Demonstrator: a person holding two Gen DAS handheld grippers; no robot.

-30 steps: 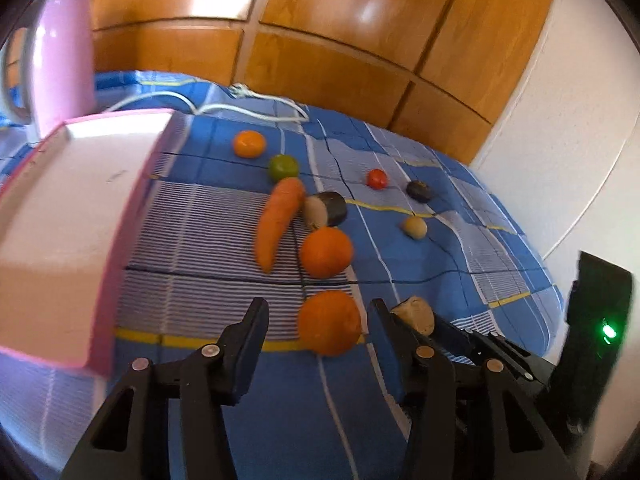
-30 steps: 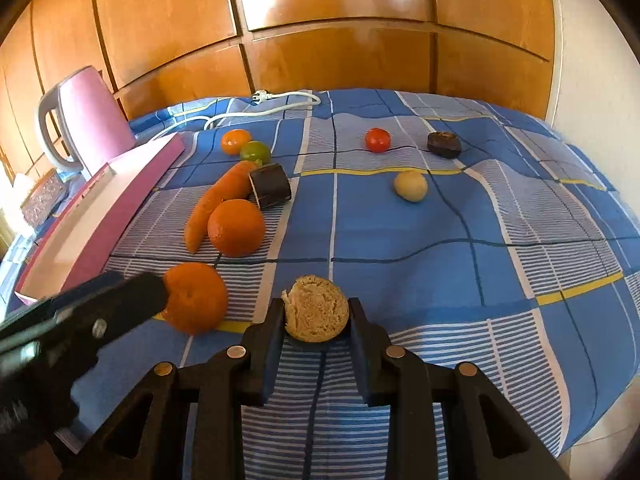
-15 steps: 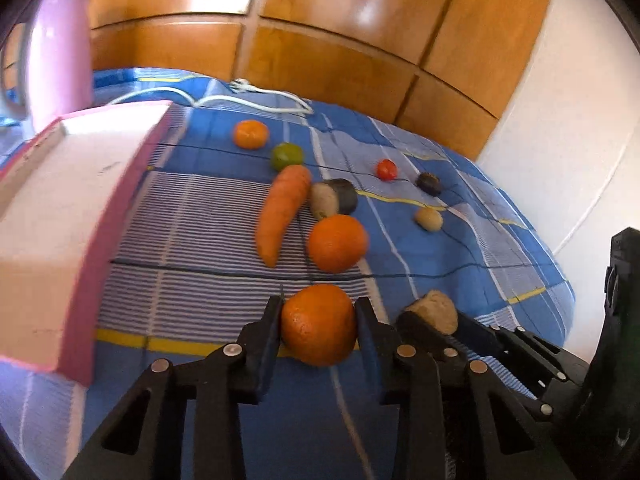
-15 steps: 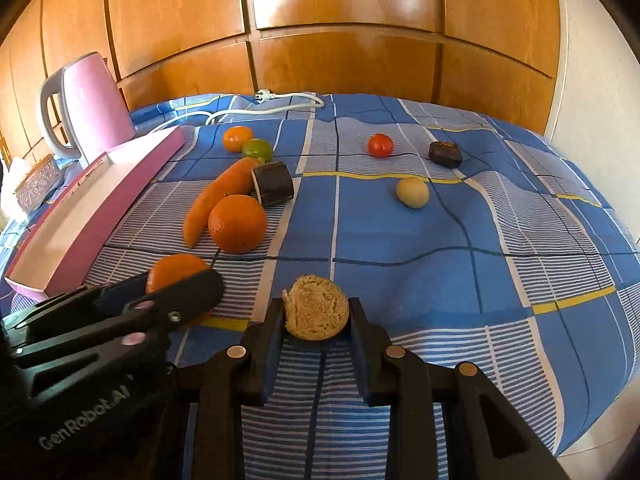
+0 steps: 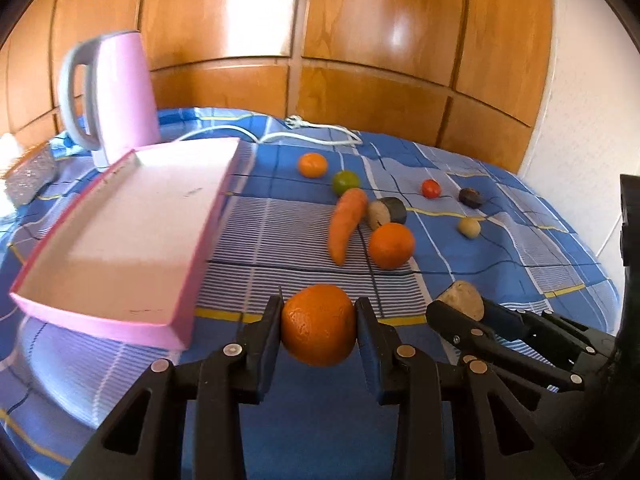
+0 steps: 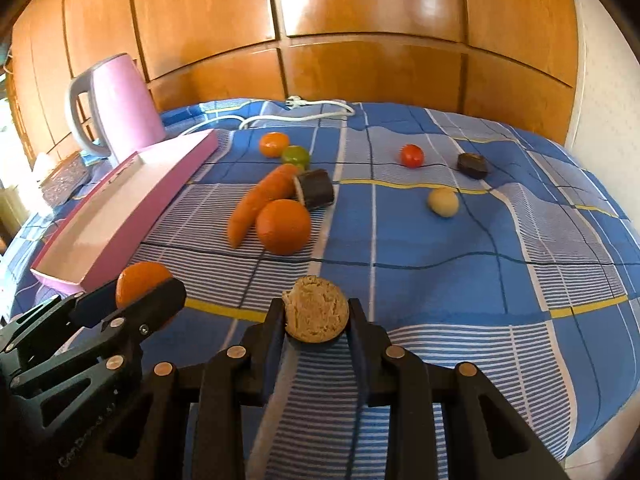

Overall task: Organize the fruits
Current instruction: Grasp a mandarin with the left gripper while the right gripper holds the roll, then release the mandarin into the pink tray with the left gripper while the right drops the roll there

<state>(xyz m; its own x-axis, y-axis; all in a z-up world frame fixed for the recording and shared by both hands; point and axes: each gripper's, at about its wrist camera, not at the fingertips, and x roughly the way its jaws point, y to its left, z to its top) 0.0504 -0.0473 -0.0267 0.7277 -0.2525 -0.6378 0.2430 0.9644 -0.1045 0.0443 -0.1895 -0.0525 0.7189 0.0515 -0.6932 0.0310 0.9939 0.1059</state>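
My left gripper (image 5: 318, 322) is shut on a big orange (image 5: 319, 325) and holds it above the blue checked cloth; it also shows in the right wrist view (image 6: 138, 282). My right gripper (image 6: 316, 314) is shut on a tan round bun-like piece (image 6: 316, 314), which also shows in the left wrist view (image 5: 460, 300). A second orange (image 5: 391, 245), a carrot (image 5: 347, 224), a small orange (image 5: 312, 165), a green fruit (image 5: 345, 182) and a red tomato (image 5: 431, 188) lie on the cloth.
A pink tray (image 5: 132, 232) lies at the left, with a pink kettle (image 5: 116, 92) behind it. A dark cylinder piece (image 5: 387, 212), a dark small piece (image 5: 470, 197), a pale ball (image 5: 469, 227) and a white cable (image 5: 320, 136) lie on the cloth. Wooden panels stand behind.
My left gripper closed on the big orange and lifted it off the cloth, and its view swung left. My right gripper kept its hold on the tan piece and rose slightly.
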